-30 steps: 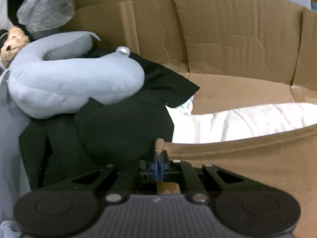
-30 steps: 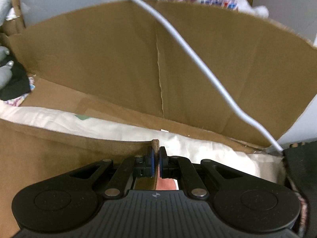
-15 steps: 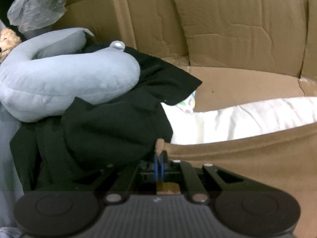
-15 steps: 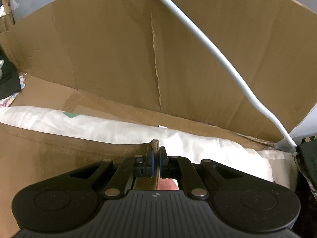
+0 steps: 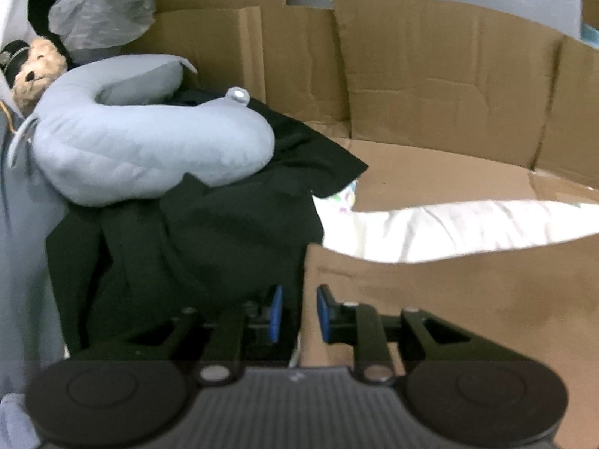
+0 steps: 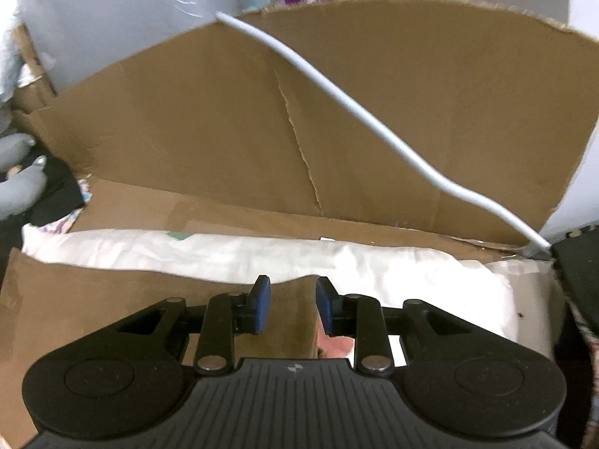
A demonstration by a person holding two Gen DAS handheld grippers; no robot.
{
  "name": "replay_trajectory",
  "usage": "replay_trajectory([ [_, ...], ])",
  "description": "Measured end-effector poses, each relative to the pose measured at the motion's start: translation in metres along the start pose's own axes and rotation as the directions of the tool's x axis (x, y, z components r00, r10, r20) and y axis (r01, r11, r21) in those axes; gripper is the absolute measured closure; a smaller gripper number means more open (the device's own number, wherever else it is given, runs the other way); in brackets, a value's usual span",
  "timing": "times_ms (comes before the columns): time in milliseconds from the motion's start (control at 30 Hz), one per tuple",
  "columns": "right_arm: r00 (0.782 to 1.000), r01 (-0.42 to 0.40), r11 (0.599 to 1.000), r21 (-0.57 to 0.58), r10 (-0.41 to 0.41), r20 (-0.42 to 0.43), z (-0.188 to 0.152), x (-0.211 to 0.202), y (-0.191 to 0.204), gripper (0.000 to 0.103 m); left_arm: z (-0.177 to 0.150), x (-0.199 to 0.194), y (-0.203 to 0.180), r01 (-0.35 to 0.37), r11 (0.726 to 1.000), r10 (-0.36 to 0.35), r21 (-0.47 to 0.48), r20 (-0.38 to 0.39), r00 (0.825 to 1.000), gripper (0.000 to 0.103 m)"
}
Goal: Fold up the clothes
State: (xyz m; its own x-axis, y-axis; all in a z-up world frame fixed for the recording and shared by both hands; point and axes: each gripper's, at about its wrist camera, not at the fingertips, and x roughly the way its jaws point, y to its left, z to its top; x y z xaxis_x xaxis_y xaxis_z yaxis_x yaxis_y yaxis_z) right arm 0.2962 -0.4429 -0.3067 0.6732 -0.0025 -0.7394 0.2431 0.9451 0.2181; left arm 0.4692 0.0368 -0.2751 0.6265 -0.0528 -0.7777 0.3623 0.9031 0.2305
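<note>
A brown garment (image 5: 449, 299) lies spread over a white sheet (image 5: 449, 224). Its far left corner sits just ahead of my left gripper (image 5: 299, 312). The left jaws are opening, and the garment's edge runs between the blue pads without being pinched. In the right wrist view the same brown garment (image 6: 112, 299) covers the near part of the white sheet (image 6: 374, 262). My right gripper (image 6: 292, 307) hovers over the garment's far hem. Its jaws are opening too, the cloth showing in the gap but not pressed.
A grey neck pillow (image 5: 149, 149) rests on a black garment (image 5: 224, 243) at the left, beside a teddy bear (image 5: 33, 71) and a plastic bag (image 5: 101, 11). Cardboard walls (image 6: 337, 131) stand behind. A white cable (image 6: 374, 123) crosses them diagonally.
Both grippers were pinched shut on the brown garment's edge and have now parted their pads and let it go. The cloth has dropped flat onto the sheet.
</note>
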Motion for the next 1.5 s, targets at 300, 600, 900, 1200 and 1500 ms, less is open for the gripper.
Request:
replay_trajectory([
  [300,0.999,-0.039,0.999,-0.001,0.039,-0.017,-0.035,-0.059,-0.001,0.072,-0.034,-0.058,0.018,0.055,0.998,-0.055,-0.025,-0.006,0.998,0.08],
  [600,0.995,-0.023,1.0,0.015,0.024,-0.099,-0.099,-0.111,-0.012,0.072,-0.089,-0.099,0.03,0.059,0.995,-0.065,-0.081,-0.069,0.996,0.081],
  [900,0.988,-0.05,0.997,-0.057,0.04,-0.152,-0.141,-0.149,0.002,0.072,-0.136,-0.126,0.028,0.036,0.994,-0.045,-0.101,-0.093,0.995,0.081],
  [1200,0.98,-0.036,0.999,0.032,0.041,-0.193,-0.18,-0.133,-0.004,0.071,-0.166,-0.123,0.018,0.039,0.98,-0.061,-0.194,-0.111,0.992,0.08],
  [1500,0.975,-0.05,0.998,0.04,0.057,-0.215,-0.193,-0.114,0.004,0.071,-0.2,-0.103,0.019,0.019,0.962,-0.067,-0.272,-0.169,0.983,0.075],
])
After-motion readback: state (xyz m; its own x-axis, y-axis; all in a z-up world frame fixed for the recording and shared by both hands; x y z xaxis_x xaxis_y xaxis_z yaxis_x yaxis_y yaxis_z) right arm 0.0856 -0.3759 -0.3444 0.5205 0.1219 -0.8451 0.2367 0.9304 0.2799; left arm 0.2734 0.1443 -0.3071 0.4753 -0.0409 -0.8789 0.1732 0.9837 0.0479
